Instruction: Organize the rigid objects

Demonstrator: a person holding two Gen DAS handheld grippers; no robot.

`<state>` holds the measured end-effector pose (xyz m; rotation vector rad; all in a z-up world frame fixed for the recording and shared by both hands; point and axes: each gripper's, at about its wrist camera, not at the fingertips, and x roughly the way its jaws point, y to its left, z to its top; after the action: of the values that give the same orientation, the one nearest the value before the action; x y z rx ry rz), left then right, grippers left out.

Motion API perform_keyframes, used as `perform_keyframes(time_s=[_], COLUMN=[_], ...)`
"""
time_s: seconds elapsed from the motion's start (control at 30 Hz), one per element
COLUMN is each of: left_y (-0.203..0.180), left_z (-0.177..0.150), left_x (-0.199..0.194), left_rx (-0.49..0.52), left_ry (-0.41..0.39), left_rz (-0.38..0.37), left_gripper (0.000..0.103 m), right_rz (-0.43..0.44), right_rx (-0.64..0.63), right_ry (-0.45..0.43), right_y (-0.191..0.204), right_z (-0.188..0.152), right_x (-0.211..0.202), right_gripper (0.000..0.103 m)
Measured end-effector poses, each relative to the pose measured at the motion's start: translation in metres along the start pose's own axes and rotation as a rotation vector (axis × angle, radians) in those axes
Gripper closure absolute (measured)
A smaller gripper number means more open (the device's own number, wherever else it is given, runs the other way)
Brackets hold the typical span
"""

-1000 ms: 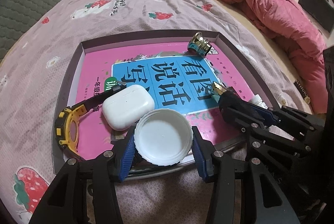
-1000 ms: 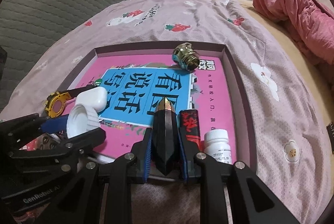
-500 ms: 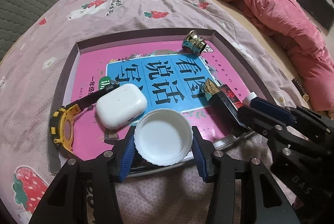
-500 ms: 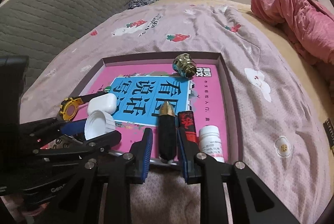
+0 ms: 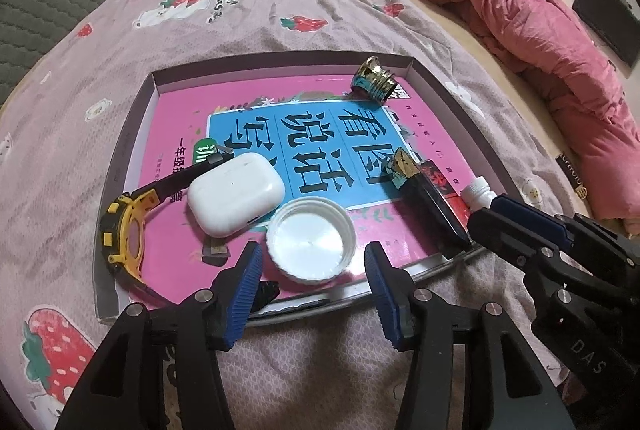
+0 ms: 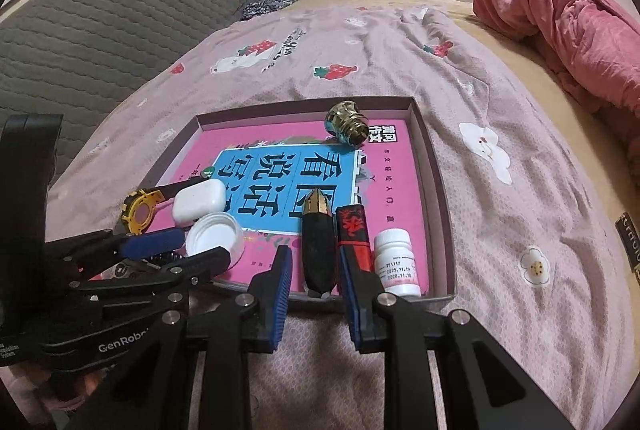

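From our left claw's camera we see a bed with a soft purple strawberry sheet (image 5: 248,13) and a puffy pink quilt (image 5: 520,29). A flat box (image 5: 132,117) on it holds a pink book. Our left claw (image 5: 314,286) is opening; the round ridged white cap (image 5: 311,240) sits loose between its blue fingers, beside a smooth white case (image 5: 236,197).

From our right claw's camera we see a gray padded headboard (image 6: 100,29). Our right claw (image 6: 314,282) is apart, with the dark pointed tube (image 6: 319,250) lying free in the box.
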<state>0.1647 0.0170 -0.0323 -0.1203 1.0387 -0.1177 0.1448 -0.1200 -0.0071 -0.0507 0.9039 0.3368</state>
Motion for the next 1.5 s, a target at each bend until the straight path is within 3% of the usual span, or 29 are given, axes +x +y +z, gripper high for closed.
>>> perform_keyframes(time_s=[0.53, 0.6, 0.67, 0.93, 1.03, 1.1, 1.3, 1.4, 1.5], left_y=[0.002, 0.003, 0.004, 0.006, 0.008, 0.011, 0.016, 0.017, 0.017], left_z=[-0.003, -0.003, -0.004, -0.006, -0.008, -0.010, -0.019, -0.025, -0.031], left_x=[-0.014, -0.016, -0.018, -0.037, -0.048, -0.055, -0.076, -0.083, -0.090], left_rx=[-0.036, -0.044, -0.047, -0.057, -0.072, -0.086, -0.102, -0.107, -0.101], left_ry=[-0.003, -0.001, 0.000, -0.042, -0.068, -0.079, -0.110, -0.118, -0.127], left_rz=[-0.021, -0.028, -0.027, -0.031, -0.014, -0.008, 0.018, 0.020, 0.026], left_gripper=[0.040, 0.040, 0.040, 0.040, 0.037, 0.027, 0.026, 0.026, 0.026], right_rz=[-0.014, -0.013, -0.017, -0.022, -0.022, -0.016, -0.026, -0.038, -0.048], right_rx=[0.011, 0.013, 0.012, 0.007, 0.006, 0.007, -0.005, -0.012, -0.010], right_ry=[-0.006, -0.008, -0.014, -0.029, -0.036, -0.040, -0.067, -0.080, -0.096], right_y=[0.000, 0.001, 0.001, 0.005, 0.008, 0.009, 0.017, 0.021, 0.025], right_z=[0.000, 0.000, 0.000, 0.003, 0.002, 0.002, -0.005, -0.009, -0.016], right_x=[-0.008, -0.009, -0.012, -0.021, -0.026, -0.030, -0.042, -0.048, -0.055], right_gripper=[0.077, 0.064, 0.060, 0.059, 0.051, 0.047, 0.046, 0.036, 0.035])
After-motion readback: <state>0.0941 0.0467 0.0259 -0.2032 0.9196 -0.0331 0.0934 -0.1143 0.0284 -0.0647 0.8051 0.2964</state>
